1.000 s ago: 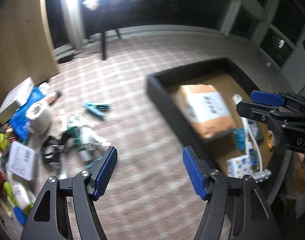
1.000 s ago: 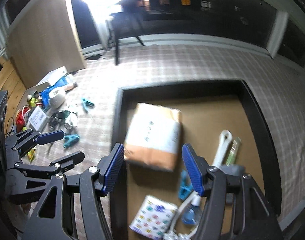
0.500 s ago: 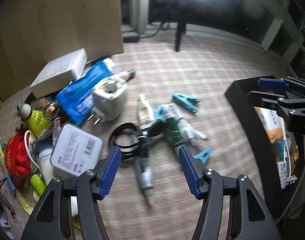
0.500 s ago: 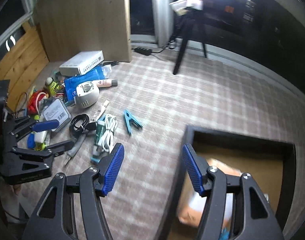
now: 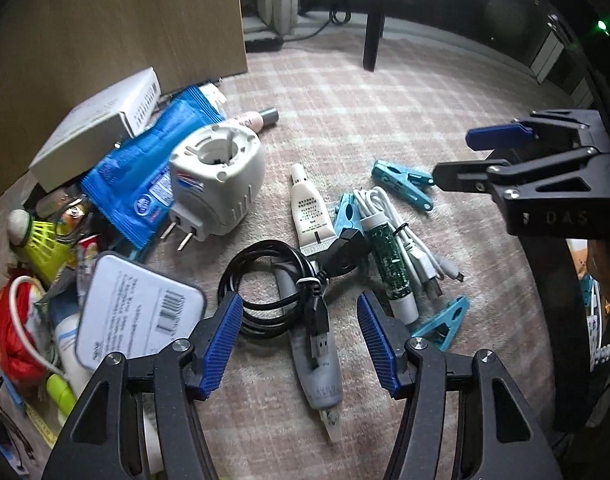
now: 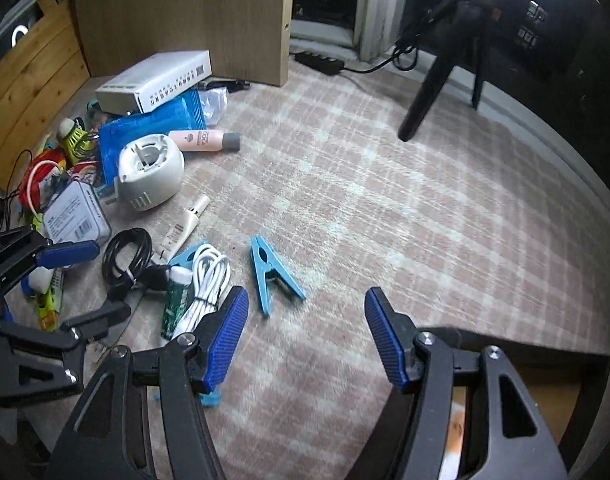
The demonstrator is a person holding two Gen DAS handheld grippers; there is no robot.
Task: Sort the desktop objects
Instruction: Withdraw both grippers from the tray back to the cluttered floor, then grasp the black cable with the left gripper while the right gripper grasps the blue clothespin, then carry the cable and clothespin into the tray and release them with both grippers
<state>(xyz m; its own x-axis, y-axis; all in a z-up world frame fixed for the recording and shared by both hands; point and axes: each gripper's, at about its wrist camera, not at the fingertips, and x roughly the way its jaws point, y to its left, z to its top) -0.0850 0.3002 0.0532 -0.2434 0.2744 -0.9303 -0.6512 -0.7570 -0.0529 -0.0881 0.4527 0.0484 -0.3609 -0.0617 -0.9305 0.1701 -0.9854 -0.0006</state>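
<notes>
Currently listed:
Left gripper [image 5: 301, 346]: jaws narrowing, empty, over grey tube [image 5: 317, 364] under black USB cable [image 5: 265, 280].
Right gripper [image 6: 305, 334]: agape, empty.
Risk: cable snagging, dragged along.

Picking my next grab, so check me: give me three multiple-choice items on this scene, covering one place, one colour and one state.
1. In the right wrist view, the blue peg lying apart is:
A) on the carpet, right of the white cable bundle
B) inside the black tray
C) on the white box

2. The coiled cable beside the barcode tin is:
A) red
B) black
C) white

3. The right claw is:
A) shut on a peg
B) shut on a cable
C) open, empty

Answers:
1 A, it rests on bare carpet beside the bundle.
2 B, its loops are black.
3 C, its pads stand apart with only carpet between.
</notes>
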